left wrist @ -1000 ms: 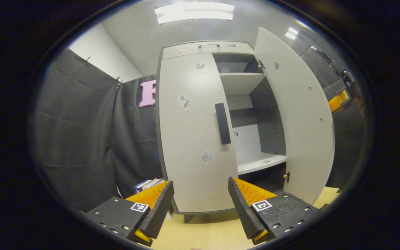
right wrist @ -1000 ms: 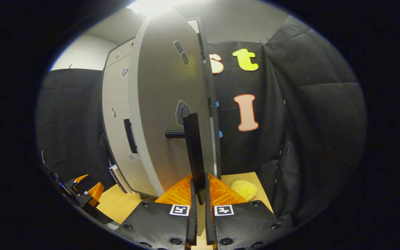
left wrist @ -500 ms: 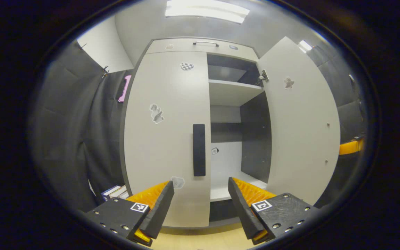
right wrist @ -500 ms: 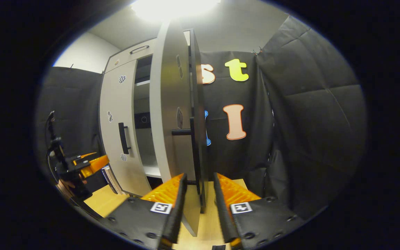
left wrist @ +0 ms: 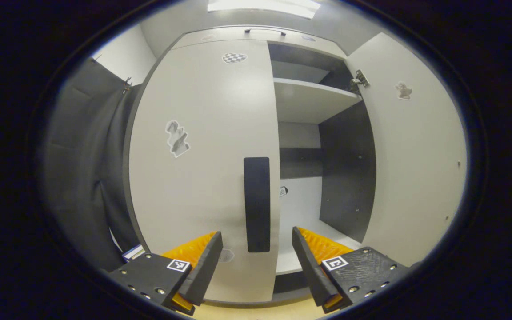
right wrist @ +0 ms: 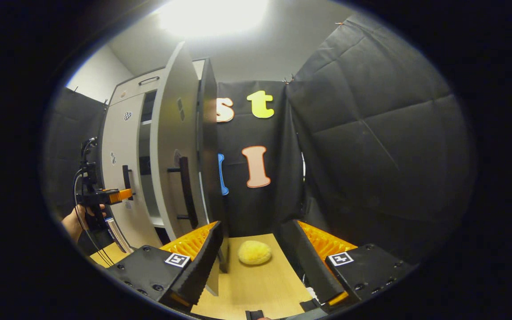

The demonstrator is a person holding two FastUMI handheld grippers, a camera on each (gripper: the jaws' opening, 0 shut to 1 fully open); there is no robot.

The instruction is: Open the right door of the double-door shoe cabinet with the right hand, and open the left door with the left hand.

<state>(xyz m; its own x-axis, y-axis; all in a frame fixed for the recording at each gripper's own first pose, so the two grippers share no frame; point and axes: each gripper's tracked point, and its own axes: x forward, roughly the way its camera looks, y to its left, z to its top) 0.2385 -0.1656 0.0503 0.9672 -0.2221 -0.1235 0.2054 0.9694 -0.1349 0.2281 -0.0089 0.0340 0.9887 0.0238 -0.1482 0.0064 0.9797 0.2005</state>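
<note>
In the left gripper view, the left gripper (left wrist: 256,260) is hanging released, its fingers spread wide with nothing between them. Just beyond, centred over the gap and apart from both fingers, the left handle (left wrist: 257,204) is standing upright on the left door (left wrist: 202,146), which is sitting shut. To the right the right door (left wrist: 416,151) is standing swung wide, and the cabinet's shelf (left wrist: 309,100) is showing inside, farther back.

In the right gripper view, the right gripper (right wrist: 256,262) is also hanging released, fingers well apart and grasping nothing. Between them, farther off on the floor (right wrist: 265,284), a yellow ball (right wrist: 254,252) is lying. The right door (right wrist: 171,155) is standing edge-on to the left of the gripper, beyond its left finger, with the right handle (right wrist: 186,191) well apart from the fingers. Farther left, a hand (right wrist: 76,222) is holding the left gripper (right wrist: 114,195) up near the left door (right wrist: 120,169).
</note>
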